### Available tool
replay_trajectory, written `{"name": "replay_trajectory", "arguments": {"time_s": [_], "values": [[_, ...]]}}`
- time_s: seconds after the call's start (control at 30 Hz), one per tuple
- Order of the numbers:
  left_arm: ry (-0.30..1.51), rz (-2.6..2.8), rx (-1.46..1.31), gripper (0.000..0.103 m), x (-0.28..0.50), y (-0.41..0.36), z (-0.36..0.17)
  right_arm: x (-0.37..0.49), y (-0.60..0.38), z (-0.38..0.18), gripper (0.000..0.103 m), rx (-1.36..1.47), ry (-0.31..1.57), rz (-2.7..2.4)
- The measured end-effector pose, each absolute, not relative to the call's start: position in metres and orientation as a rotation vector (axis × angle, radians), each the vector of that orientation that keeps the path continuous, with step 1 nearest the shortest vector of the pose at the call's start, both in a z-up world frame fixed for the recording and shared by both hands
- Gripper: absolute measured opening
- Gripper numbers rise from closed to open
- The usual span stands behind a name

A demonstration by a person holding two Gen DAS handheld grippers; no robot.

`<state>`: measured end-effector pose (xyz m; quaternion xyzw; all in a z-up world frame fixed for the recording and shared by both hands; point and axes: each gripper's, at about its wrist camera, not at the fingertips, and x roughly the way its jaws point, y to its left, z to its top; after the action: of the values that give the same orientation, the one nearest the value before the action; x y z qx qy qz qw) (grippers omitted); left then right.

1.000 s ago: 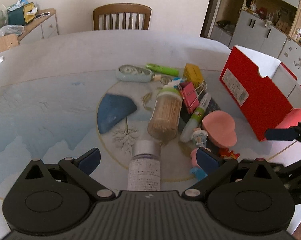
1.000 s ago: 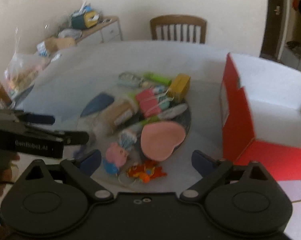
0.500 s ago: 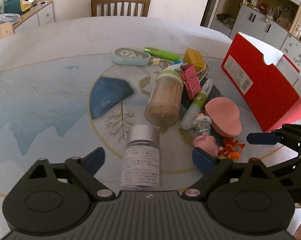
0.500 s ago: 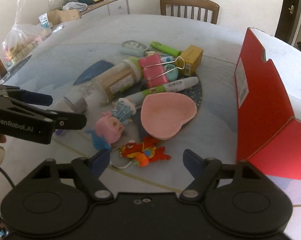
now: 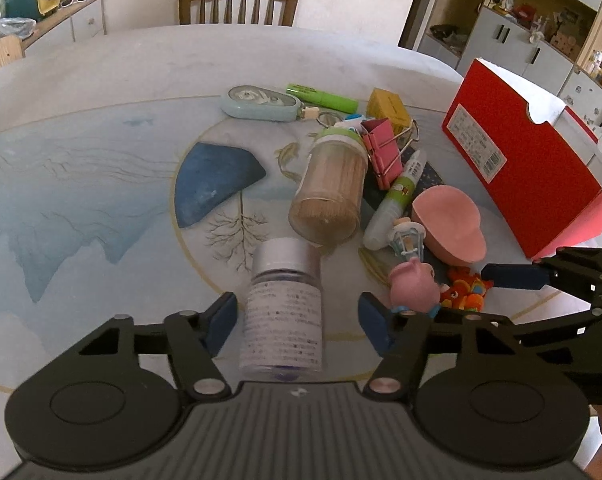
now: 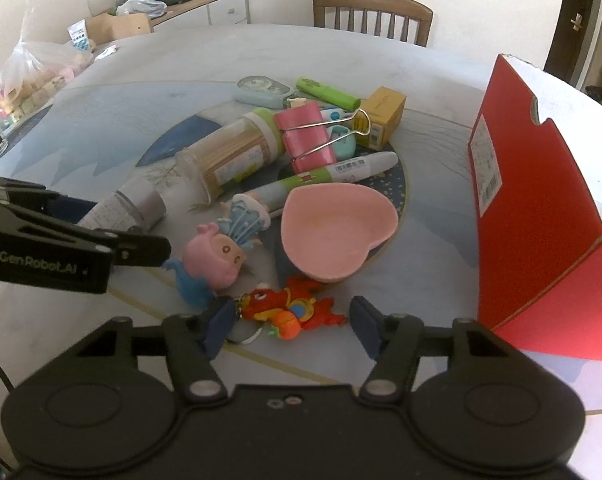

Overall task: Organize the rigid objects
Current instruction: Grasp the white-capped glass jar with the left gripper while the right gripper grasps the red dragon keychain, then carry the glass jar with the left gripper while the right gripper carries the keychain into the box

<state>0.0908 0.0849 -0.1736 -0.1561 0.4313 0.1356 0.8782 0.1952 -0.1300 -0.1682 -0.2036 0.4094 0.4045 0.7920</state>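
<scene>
We had our left tool spread wide around the bottle, which lay on the surface, pads not touching. Our right tool gaped open too, holding nothing, straddling the red charm beside the box.

Red box; pink heart dish; silver-capped bottle.

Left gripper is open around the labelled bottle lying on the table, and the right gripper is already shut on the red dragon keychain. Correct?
Not quite. In the right wrist view the right gripper is open, its fingers either side of the red dragon keychain. The left gripper is indeed open around the labelled bottle.
</scene>
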Motion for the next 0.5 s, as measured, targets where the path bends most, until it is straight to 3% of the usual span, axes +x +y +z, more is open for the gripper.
{"name": "replay_trajectory", "arguments": {"time_s": [0.23, 0.5], "values": [[0.89, 0.286, -0.35, 0.04, 0.086, 0.09, -0.172, 0.194, -0.132, -0.165, 0.059, -0.409, 0.889, 0.834], [0.883, 0.253, -0.364, 0.04, 0.081, 0.093, -0.167, 0.183, -0.138, -0.156, 0.059, -0.372, 0.88, 0.791]]}}
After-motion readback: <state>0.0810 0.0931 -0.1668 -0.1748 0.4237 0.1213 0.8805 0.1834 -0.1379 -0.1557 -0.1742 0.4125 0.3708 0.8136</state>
